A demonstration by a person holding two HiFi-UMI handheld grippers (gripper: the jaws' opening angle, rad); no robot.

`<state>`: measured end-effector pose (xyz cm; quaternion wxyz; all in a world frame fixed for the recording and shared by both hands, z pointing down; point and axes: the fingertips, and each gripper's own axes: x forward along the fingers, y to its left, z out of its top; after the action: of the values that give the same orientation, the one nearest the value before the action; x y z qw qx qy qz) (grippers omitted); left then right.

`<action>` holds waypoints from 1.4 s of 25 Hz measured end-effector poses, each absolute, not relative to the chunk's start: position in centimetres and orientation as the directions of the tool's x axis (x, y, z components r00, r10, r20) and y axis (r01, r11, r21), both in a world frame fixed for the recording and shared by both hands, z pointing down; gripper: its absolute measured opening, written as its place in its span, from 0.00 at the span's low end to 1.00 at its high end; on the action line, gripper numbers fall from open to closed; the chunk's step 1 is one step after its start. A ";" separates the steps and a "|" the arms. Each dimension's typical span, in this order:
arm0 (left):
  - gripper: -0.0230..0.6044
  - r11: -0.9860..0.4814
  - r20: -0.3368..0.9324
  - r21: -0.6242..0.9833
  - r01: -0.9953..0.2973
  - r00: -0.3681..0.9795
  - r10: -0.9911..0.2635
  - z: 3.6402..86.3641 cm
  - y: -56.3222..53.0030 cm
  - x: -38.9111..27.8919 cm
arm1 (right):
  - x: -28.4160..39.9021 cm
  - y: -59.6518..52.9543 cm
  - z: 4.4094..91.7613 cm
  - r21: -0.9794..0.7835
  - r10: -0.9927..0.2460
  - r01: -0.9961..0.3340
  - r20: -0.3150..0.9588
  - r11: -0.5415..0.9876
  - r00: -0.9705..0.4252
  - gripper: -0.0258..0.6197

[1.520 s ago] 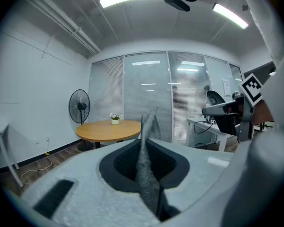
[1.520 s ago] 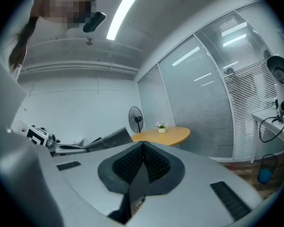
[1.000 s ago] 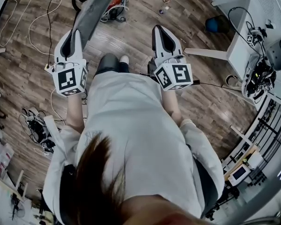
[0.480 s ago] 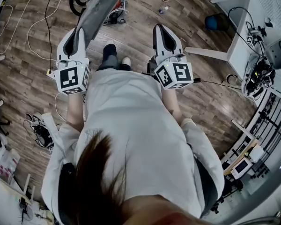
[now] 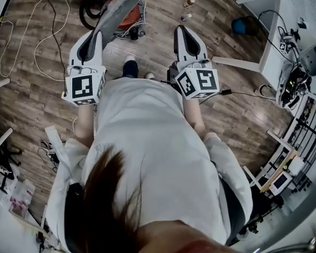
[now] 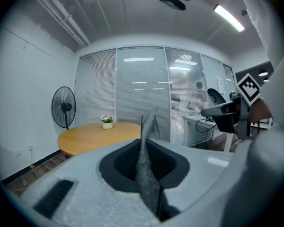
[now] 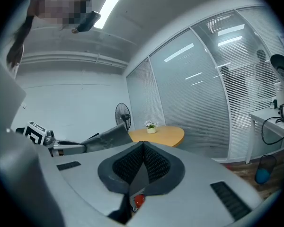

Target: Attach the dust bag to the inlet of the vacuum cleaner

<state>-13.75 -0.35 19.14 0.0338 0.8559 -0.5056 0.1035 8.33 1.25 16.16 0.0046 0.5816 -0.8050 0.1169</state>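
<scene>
Jaws of my left gripper [image 5: 94, 40] are pinched on the grey dust bag [image 6: 146, 174], which stands edge-on between them and sticks out ahead, while my right gripper [image 7: 142, 150] is pressed together with nothing in it. In the head view the bag's far end overlaps the red vacuum cleaner [image 5: 132, 19], which sits on the wood floor [image 5: 37, 94] ahead of me. Farther out I see a round wooden table [image 6: 99, 134] and a standing fan [image 6: 64, 107].

White cables [image 5: 35, 54] trail over the brown wood-plank floor [image 5: 31, 104]. A round light-wood table [image 6: 97, 135] and a black pedestal fan [image 6: 64, 107] stand before glass walls with white blinds [image 6: 139, 82], under ceiling strip lights [image 6: 229, 17].
</scene>
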 end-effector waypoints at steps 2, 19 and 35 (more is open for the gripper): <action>0.10 -0.500 0.214 -0.046 -0.865 0.480 -0.851 19.3 -1.2 -14.3 | 7.9 0.7 16.1 -0.180 -0.940 -0.942 0.144 0.283 -0.310 0.04; 0.10 -0.538 0.251 -0.047 -0.842 0.511 -0.822 20.5 -3.3 -14.9 | 7.1 -2.4 15.6 -0.154 -0.944 -0.950 0.148 0.273 -0.296 0.04; 0.10 -0.572 0.243 -0.079 -0.817 0.540 -0.806 19.5 -5.7 -10.5 | 9.9 -6.2 14.0 -0.154 -0.939 -0.937 0.101 0.312 -0.329 0.04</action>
<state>-10.52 -5.72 19.46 0.0217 0.8773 -0.4622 0.1271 9.93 -6.18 14.05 -0.0037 0.5790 -0.8101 0.0922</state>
